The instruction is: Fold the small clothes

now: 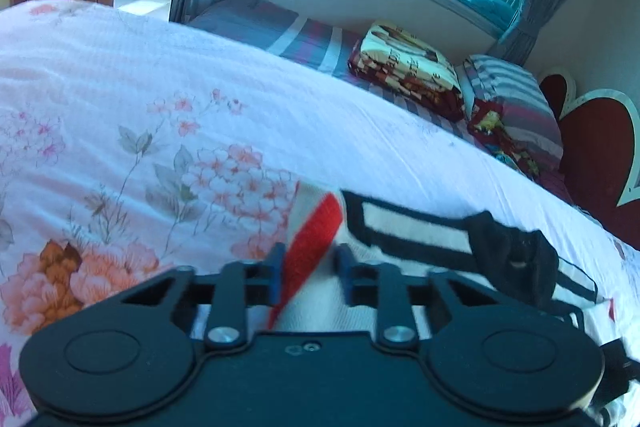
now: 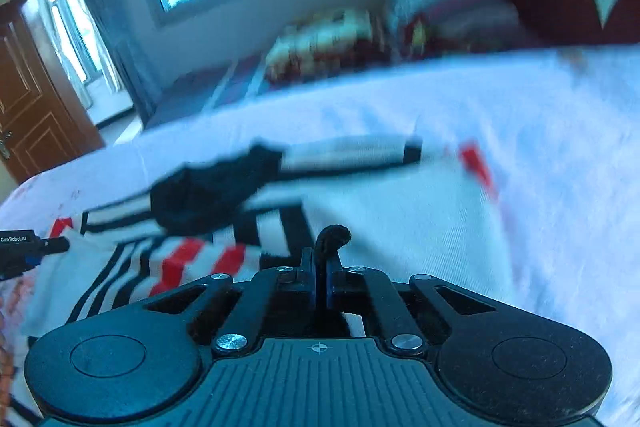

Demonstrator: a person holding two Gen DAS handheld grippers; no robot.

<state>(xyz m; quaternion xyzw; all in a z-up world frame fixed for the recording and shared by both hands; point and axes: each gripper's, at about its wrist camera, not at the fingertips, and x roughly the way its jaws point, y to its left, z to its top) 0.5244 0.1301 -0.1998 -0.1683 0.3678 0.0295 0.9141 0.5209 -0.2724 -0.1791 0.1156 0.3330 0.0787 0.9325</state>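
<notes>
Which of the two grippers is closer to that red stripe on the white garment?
Left. The left gripper has the red stripe between its fingers; the right gripper pinches a black edge, apart from it.

Garment (image 1: pixel 400 227) white with black stripes, red band; bedsheet (image 1: pixel 160 107) pink floral (orange bloom at 8 o'clock); headboard (image 1: pixel 600 155) dark red
</notes>
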